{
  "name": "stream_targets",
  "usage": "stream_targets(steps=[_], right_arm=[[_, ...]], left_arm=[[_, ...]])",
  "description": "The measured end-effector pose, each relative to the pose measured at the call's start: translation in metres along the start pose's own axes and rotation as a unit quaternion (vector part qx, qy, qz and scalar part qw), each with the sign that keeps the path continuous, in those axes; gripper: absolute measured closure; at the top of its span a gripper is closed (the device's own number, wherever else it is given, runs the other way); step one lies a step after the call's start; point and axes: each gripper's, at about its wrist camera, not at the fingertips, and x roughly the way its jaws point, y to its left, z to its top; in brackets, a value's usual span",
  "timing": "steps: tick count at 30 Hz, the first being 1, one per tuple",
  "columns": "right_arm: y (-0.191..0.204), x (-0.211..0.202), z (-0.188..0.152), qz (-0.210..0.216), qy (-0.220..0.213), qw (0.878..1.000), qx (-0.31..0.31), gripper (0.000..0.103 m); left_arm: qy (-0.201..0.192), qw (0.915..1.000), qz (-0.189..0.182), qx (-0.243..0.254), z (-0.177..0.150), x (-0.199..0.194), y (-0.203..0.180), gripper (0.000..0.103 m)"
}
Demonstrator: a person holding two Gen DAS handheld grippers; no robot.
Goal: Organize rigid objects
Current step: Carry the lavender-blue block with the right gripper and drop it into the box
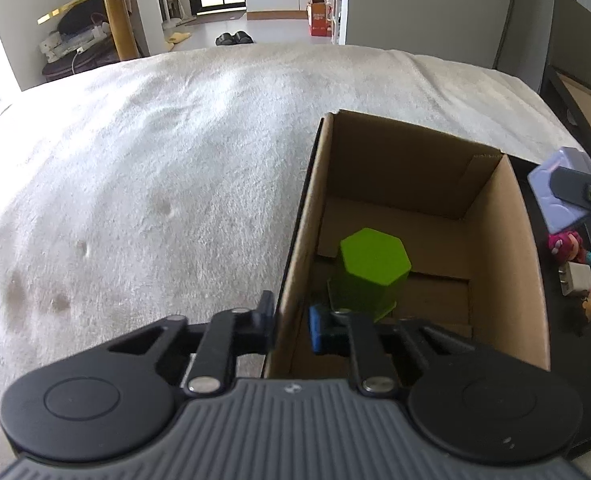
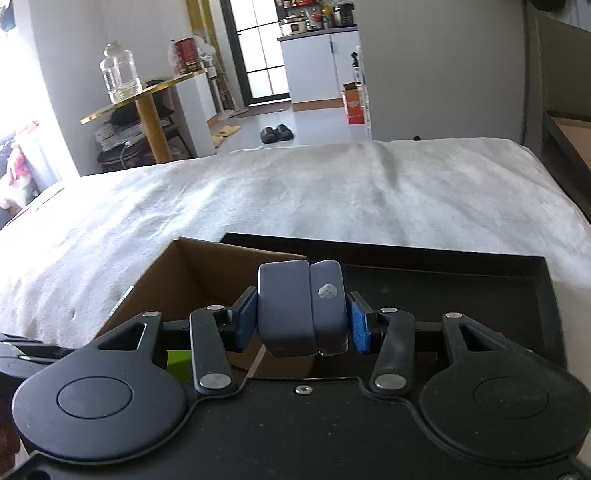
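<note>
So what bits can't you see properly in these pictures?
- Left wrist view: the left gripper hides the cardboard box floor beside the green block.
- Left wrist view: little toys are too small to name.
- Right wrist view: the right gripper and purple case hide the black tray behind.

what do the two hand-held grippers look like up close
Both match: the left hand-held gripper and right hand-held gripper have black linkage arms with silver pivot pins, round black discs at either side, and blue ribbed pads on the fingers. The left one's body is ribbed grey plastic.
</note>
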Motion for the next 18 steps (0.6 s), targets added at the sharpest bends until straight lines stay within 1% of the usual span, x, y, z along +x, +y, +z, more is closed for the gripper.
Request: stream_targets(steps=[9, 11, 14, 18], right_arm=[[0.024, 0.015, 0.002, 0.012, 0.014, 0.999, -0.030, 0.057], [0.029, 0.018, 0.002, 0.008, 0.015, 0.999, -0.042, 0.058], [0.034, 0.020, 0.001, 0.015, 0.022, 0.998, -0.048, 0.059], [0.043, 0.027, 0.000, 0.008, 0.026, 0.997, -0.073, 0.059]], left_arm=[[-0.007, 0.9999, -0.015, -0.005, -0.001, -0.002, 0.005, 0.091], [-0.008, 0.9998, -0.017, -0.003, -0.002, -0.002, 0.004, 0.092], [-0.007, 0.9997, -0.022, -0.007, -0.002, 0.000, 0.006, 0.092], [-0.006, 0.9996, -0.027, -0.009, -0.002, 0.002, 0.008, 0.092]])
